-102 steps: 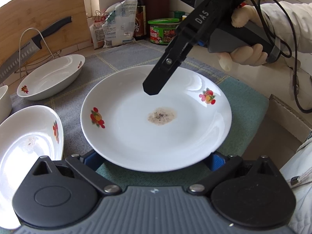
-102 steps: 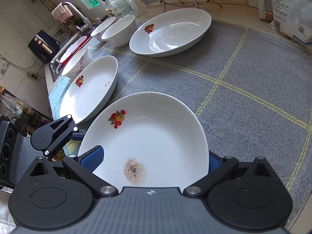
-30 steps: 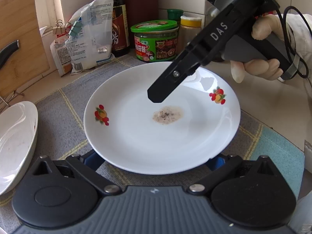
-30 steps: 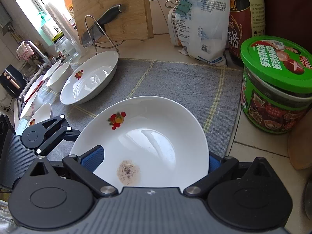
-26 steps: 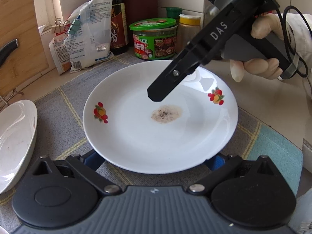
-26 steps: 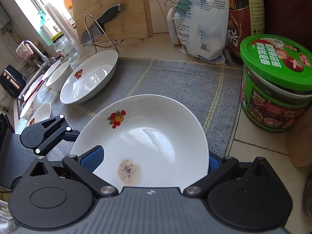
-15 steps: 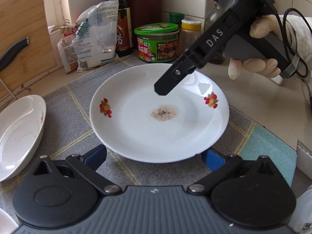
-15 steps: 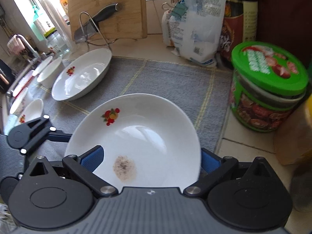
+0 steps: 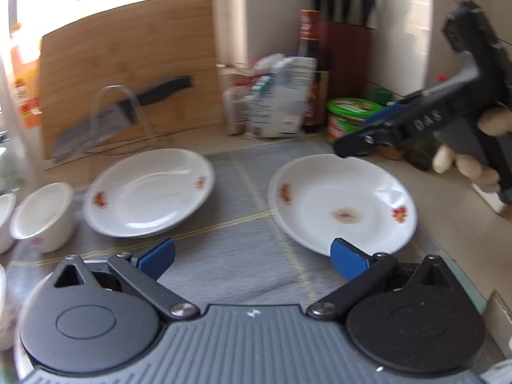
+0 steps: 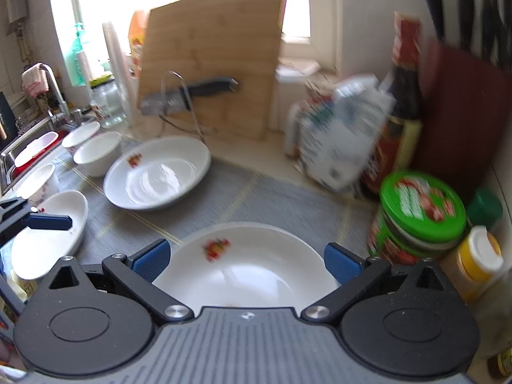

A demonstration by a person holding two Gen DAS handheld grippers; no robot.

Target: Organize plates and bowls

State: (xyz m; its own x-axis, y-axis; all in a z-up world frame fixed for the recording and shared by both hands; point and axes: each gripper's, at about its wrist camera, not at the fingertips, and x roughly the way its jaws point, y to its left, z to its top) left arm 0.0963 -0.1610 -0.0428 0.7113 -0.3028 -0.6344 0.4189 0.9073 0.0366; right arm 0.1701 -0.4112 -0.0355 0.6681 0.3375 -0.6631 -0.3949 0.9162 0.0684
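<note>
A white plate with a brown stain (image 9: 342,201) lies on the grey mat (image 9: 243,243) at the right; it also shows in the right wrist view (image 10: 246,272). A second flowered plate (image 9: 148,192) lies to its left, seen too in the right wrist view (image 10: 158,172). My left gripper (image 9: 252,257) is open and empty, drawn back above the mat. My right gripper (image 10: 246,259) is open, above the stained plate's far rim, touching nothing. Small white bowls (image 9: 44,216) stand at the left; in the right wrist view a bowl (image 10: 97,152) and a third plate (image 10: 51,233) show.
A green-lidded jar (image 10: 419,214), a yellow-capped jar (image 10: 473,259), a sauce bottle (image 10: 396,121) and a bag (image 10: 339,156) stand behind the stained plate. A cutting board (image 9: 128,73) and a knife on a rack (image 9: 124,118) are at the back. A sink (image 10: 28,147) is far left.
Both grippers have let go of the stained plate, which now lies on the mat. Both have pulled back and lifted; the left view has swung left.
</note>
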